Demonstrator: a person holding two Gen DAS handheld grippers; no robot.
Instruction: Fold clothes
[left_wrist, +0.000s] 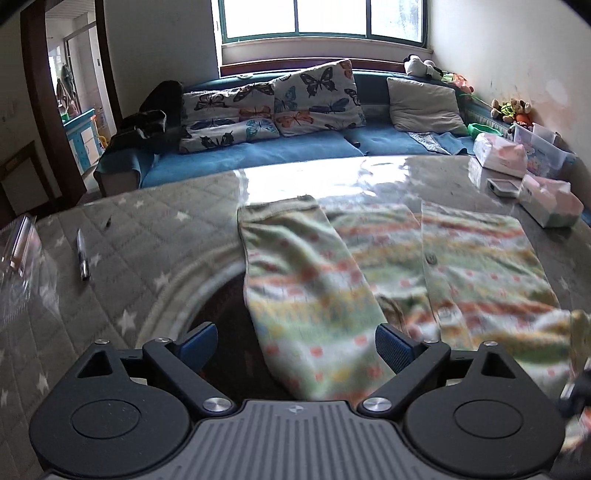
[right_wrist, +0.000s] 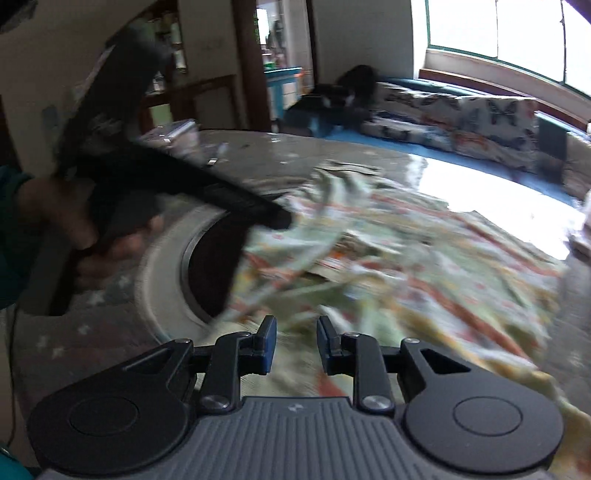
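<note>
Both claws are hovering empty over the striped cardigan (left_wrist: 388, 266), left gripper (left_wrist: 295, 341) gaping wide, right gripper (right_wrist: 293, 345) narrower, seemingly lining up to fold its near sleeve (left_wrist: 306, 295).

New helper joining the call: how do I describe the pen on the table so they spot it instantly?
Start at the grey star-quilted table in front of the blue sofa. Left of the striped pastel cardigan, alone on the cloth, lies the pen: slim, silvery, the only thin stick-shaped thing there.

Left gripper (left_wrist: 295, 341) and right gripper (right_wrist: 293, 345), jaws apart.
</note>
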